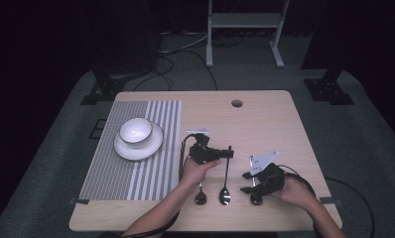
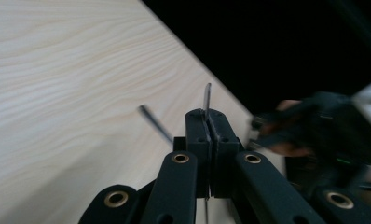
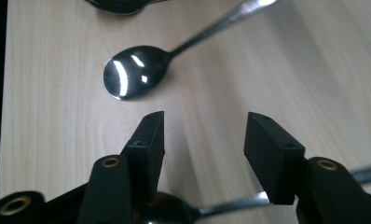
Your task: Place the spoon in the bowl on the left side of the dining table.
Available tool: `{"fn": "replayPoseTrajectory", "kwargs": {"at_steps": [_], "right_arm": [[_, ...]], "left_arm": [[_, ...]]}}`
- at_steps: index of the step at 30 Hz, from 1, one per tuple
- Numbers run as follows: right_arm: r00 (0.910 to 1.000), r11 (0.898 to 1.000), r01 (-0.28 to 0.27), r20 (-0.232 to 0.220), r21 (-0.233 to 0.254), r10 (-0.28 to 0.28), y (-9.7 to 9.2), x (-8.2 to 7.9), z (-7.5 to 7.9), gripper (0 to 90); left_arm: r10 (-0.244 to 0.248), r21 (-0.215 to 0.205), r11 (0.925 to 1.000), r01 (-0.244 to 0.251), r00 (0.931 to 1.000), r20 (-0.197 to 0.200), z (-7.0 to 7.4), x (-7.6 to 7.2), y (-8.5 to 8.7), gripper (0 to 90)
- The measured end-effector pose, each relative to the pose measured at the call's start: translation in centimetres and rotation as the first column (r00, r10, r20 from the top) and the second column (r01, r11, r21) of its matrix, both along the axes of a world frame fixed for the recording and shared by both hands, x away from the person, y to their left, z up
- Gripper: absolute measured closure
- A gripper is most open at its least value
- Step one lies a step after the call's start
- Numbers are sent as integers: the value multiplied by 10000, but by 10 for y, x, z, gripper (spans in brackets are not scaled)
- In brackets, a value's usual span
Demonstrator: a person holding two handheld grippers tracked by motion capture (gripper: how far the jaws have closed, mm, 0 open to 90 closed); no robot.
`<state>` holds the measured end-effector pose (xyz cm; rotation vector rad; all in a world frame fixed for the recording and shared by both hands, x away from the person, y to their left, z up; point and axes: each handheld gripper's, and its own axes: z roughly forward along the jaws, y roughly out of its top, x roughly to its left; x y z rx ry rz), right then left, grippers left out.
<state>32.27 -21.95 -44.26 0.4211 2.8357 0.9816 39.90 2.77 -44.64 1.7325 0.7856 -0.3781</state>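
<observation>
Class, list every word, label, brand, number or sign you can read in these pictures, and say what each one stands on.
None can be read. The bowl, plate, striped mat, spoons and table bear no readable marks. The left gripper and right gripper show bare black parts and brass rivets.

From the left gripper view I can't make out the far gripper; it is blurred and dark. In the right gripper view one spoon is cut off by the top edge, and another spoon lies partly hidden under my black jaws.
</observation>
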Motion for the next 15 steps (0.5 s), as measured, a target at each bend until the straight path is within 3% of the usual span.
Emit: {"fn": "replayPoseTrajectory", "kwargs": {"at_steps": [2, 8, 15], "right_arm": [[9998, 9998, 194, -73, 53, -193, -4, 1, 0, 438], [9942, 9937, 988, -467, 528, -964, -27, 7, -3, 396], [9886, 9861, 1464, -485, 786, -1429, -41, 10, 0, 354]], "left_arm": [[-25, -43, 10000, 25, 10000, 30, 2, -1, 0, 893], [-93, 95, 9999, 87, 9977, 673, 20, -5, 1, 893], [-71, 263, 9996, 39, 9924, 1225, 37, -5, 9, 893]]}}
